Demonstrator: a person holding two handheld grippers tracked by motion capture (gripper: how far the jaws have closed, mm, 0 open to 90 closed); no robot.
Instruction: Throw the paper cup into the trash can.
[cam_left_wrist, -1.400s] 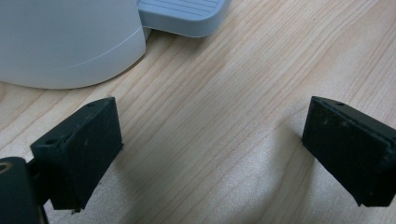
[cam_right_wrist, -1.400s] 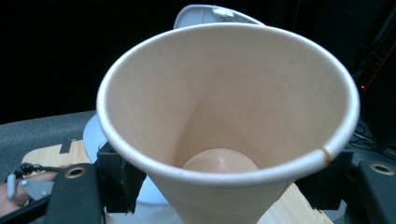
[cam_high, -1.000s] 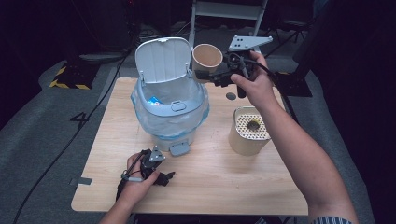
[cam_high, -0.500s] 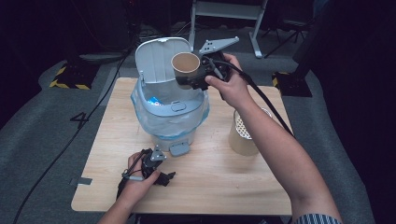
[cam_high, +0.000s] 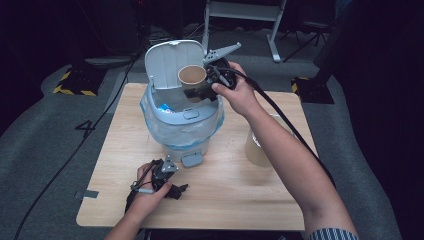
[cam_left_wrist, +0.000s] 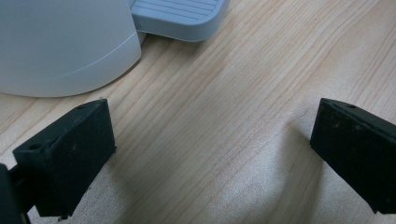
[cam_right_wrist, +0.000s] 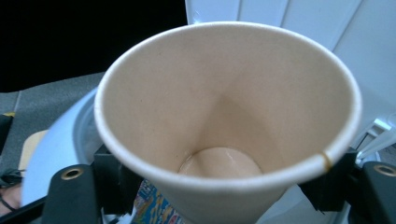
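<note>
The right gripper (cam_high: 200, 92) pinches a brown paper cup (cam_high: 192, 77) by its sides, holding it over the open mouth of the grey pedal bin (cam_high: 182, 130), right in front of the raised lid (cam_high: 172, 62). Pretty tight there, the cup sits just beside the lid. Cup's upright, empty, rim round and undented (cam_right_wrist: 224, 112). The bin stands toward the table's (cam_high: 240, 195) far left part, with lots of bare wood near the front edge. The left gripper (cam_high: 167, 182) rests on that wood near the pedal (cam_left_wrist: 180, 14), jaws spread wide, nothing between them.
</note>
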